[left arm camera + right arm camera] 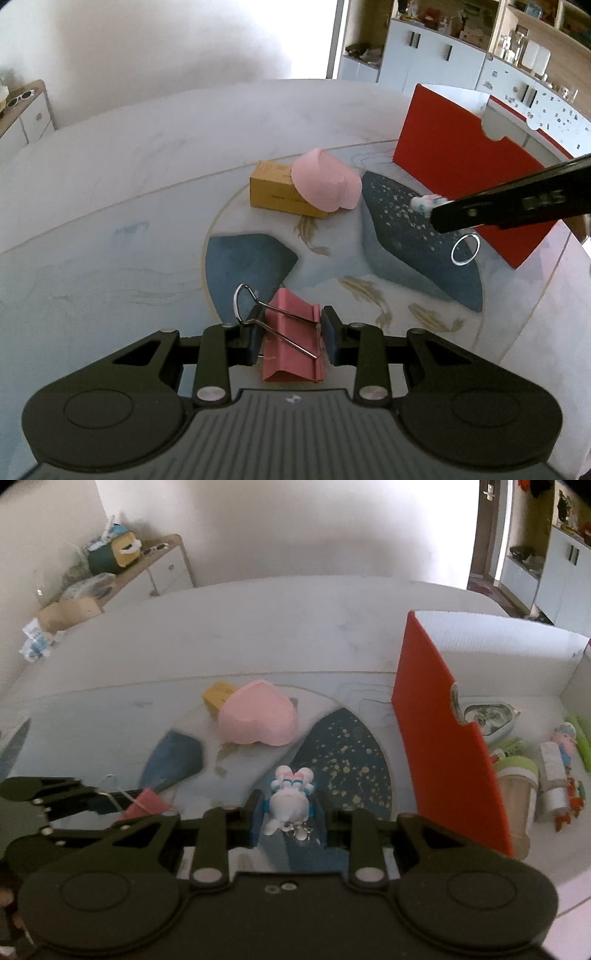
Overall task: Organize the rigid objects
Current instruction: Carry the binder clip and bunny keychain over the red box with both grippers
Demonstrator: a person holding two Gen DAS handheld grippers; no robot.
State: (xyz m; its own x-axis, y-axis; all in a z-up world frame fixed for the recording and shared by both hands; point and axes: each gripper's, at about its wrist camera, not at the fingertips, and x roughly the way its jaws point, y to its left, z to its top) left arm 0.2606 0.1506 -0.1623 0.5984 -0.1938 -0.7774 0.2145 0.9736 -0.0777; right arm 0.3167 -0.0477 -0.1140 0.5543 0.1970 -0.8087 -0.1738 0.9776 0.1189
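Pink metal binder clip (291,339) sits clamped in the left tool (291,338), low over the desk (110,206); white rabbit figurine (290,801) is pinched in the right tool (290,812). Beside them, the red-walled open box (443,738) holds a clear green-lidded jar (515,797), small toys and a pale oval case (487,716).

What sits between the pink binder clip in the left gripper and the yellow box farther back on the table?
Nothing solid: in the left wrist view, only the printed table mat lies between the pink binder clip and the yellow box.
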